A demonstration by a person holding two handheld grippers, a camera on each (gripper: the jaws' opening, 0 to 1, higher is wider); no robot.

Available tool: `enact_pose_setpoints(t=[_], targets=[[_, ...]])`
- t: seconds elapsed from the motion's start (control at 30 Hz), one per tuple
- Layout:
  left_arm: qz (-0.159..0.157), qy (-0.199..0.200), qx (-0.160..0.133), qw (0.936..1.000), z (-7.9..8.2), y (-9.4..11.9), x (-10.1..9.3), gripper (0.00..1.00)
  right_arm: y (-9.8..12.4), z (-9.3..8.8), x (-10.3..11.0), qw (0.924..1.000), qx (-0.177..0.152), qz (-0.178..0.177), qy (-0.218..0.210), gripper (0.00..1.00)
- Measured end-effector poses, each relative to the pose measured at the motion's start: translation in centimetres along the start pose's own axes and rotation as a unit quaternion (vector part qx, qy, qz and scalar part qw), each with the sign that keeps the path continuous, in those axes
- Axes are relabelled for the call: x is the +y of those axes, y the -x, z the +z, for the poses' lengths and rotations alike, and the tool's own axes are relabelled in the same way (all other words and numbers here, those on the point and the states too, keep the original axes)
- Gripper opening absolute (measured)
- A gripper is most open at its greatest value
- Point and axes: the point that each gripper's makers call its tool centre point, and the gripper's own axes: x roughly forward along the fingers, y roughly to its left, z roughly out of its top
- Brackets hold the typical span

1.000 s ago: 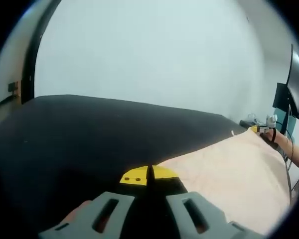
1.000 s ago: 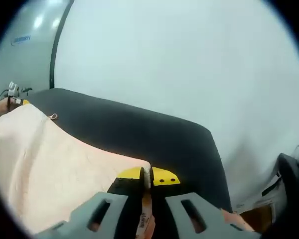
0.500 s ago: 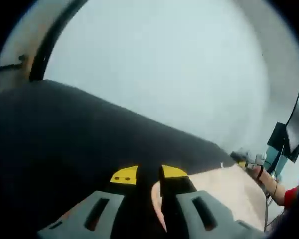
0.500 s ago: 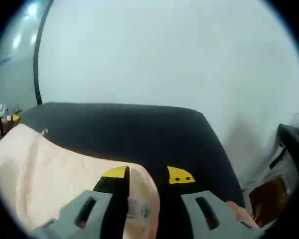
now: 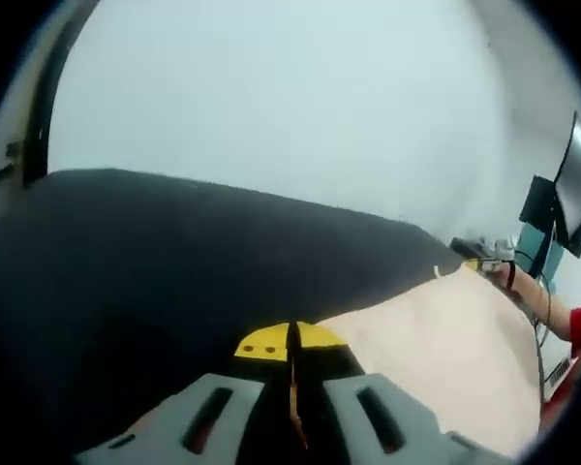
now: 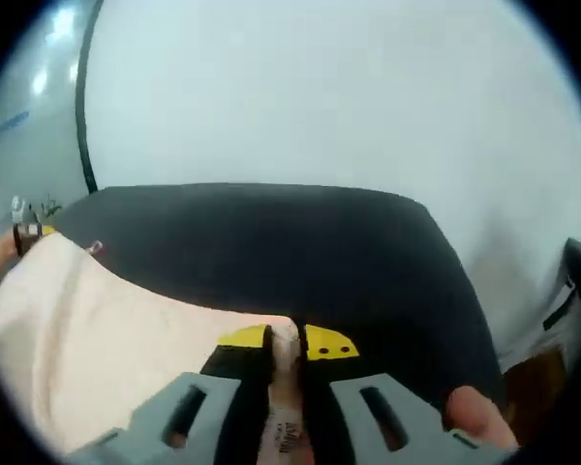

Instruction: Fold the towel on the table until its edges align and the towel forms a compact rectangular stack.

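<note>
A pale peach towel (image 5: 445,339) lies spread over the black table (image 5: 174,252), reaching from my left gripper toward the right. My left gripper (image 5: 291,341) is shut on the towel's corner, a thin strip of cloth showing between its yellow-tipped jaws. In the right gripper view the same towel (image 6: 107,329) stretches off to the left. My right gripper (image 6: 288,341) is shut on its near corner, with the cloth and a small label pinched between the jaws. The other gripper (image 5: 484,262) sits at the towel's far right corner in the left gripper view, with a person's arm behind it.
The black table (image 6: 300,232) runs to a pale wall behind. A dark monitor (image 5: 562,179) stands past the table's right end. A fingertip (image 6: 479,417) shows low right in the right gripper view, and a chair or bag (image 6: 576,291) sits beyond the table edge.
Both grippers were shut on the towel's corners a second ago, opened half a second ago, and have shut on the corners again. Both cameras shifted slightly.
</note>
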Motion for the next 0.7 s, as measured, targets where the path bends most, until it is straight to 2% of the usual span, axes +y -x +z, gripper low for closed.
enact_pose_setpoints(t=[0.03,0.07,0.1,0.13,0.17,0.27,0.3,0.33,0.37,0.4,0.43,0.47,0.5,0.53,0.57,0.6,0.67,0.7], targets=[[0.004,-0.004,-0.006,1.0,0.0,-0.1,-1.2,0.01,0.0,0.0,-0.1,1.0,0.0,-0.003,-0.001,0.07],[0.012,-0.013,-0.014,0.9997,0.2,0.0,-1.1,0.01,-0.2,-0.1,-0.3,1.0,0.004,-0.007,-0.004,0.08],[0.022,-0.017,-0.012,0.9995,0.7,-0.2,0.8,0.0,-0.3,-0.6,-0.7,0.9997,0.015,-0.016,-0.008,0.11],[0.034,-0.028,-0.017,0.9989,0.9,-0.3,1.4,0.0,-0.3,-0.6,-0.9,0.9998,0.01,-0.019,-0.005,0.14],[0.038,-0.031,-0.024,0.9985,0.7,-0.3,0.2,0.0,-0.1,-0.5,-1.4,0.9995,0.009,-0.029,-0.007,0.18],[0.054,-0.034,-0.046,0.9969,1.1,-0.1,0.4,0.0,0.2,-0.6,-2.6,0.9981,0.023,-0.056,-0.008,0.38],[0.05,-0.034,-0.046,0.9971,1.8,-0.6,2.2,0.01,0.7,-0.7,-3.3,0.9967,0.033,-0.073,-0.011,0.45],[0.042,-0.03,-0.052,0.9973,2.5,-0.7,3.0,0.01,1.5,-0.2,-3.4,0.9958,0.02,-0.086,-0.021,0.5],[0.033,-0.011,-0.064,0.9974,3.0,-0.3,2.2,0.01,2.2,1.0,-3.1,0.9956,-0.011,-0.084,-0.04,0.47],[0.023,0.002,-0.071,0.9972,3.4,0.3,1.5,0.02,3.1,2.1,-2.2,0.9946,-0.039,-0.069,-0.067,0.39],[0.008,0.002,-0.088,0.9961,3.9,1.1,-0.5,0.02,4.0,3.0,-1.2,0.9939,-0.057,-0.054,-0.077,0.38],[-0.004,-0.011,-0.1,0.9949,4.3,1.8,-1.9,0.03,5.2,3.6,0.0,0.9945,-0.067,-0.053,-0.06,0.42],[-0.014,-0.039,-0.098,0.9943,4.2,2.5,-3.1,0.03,6.2,4.0,1.6,0.9952,-0.075,-0.046,-0.042,0.47],[-0.027,-0.061,-0.086,0.994,3.7,2.9,-4.6,0.04,7.0,4.2,4.2,0.996,-0.081,-0.025,-0.028,0.48],[-0.032,-0.087,-0.075,0.9928,3.1,3.3,-5.7,0.06,7.5,4.0,7.3,0.9963,-0.085,0.007,-0.003,0.49],[-0.035,-0.116,-0.068,0.9902,2.5,3.6,-7.1,0.08,6.9,3.8,8.6,0.9961,-0.078,0.032,0.024,0.5],[-0.043,-0.134,-0.049,0.9888,1.7,4.1,-8.1,0.1,7.2,1.4,11.9,0.9953,-0.053,0.041,0.07,0.55],[-0.046,-0.142,-0.049,0.9876,1.7,4.3,-8.4,0.1,7.3,0.6,12.9,0.9941,-0.044,0.047,0.088,0.56]])
